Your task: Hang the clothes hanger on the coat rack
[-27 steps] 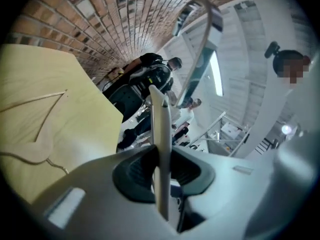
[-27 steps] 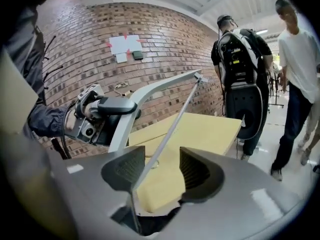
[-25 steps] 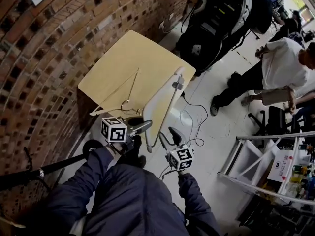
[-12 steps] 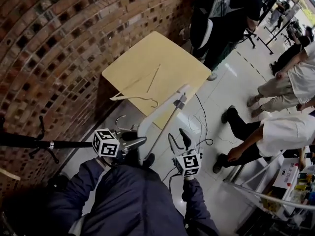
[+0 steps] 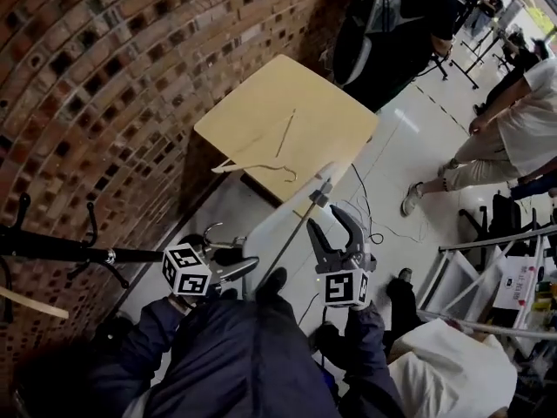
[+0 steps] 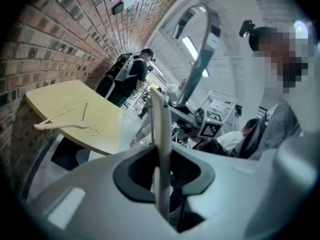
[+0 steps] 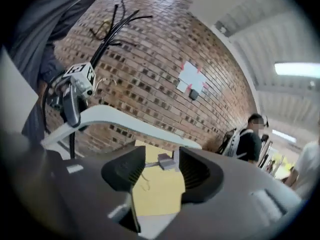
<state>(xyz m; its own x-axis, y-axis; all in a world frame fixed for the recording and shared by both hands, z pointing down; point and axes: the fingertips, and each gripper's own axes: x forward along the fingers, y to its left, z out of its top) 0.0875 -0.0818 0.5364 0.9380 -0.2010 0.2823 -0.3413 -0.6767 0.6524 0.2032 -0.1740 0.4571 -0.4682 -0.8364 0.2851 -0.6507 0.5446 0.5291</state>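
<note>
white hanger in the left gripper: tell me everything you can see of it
The white hanger looks like plastic: a broad curved arm, a thin wire hook at the neck, a grey clip on a rod beneath. The left gripper is shut on it near the neck and holds it in the air, tilted, far end toward the table. The open right gripper points at the clip without gripping it. It is not on the coat rack.
</note>
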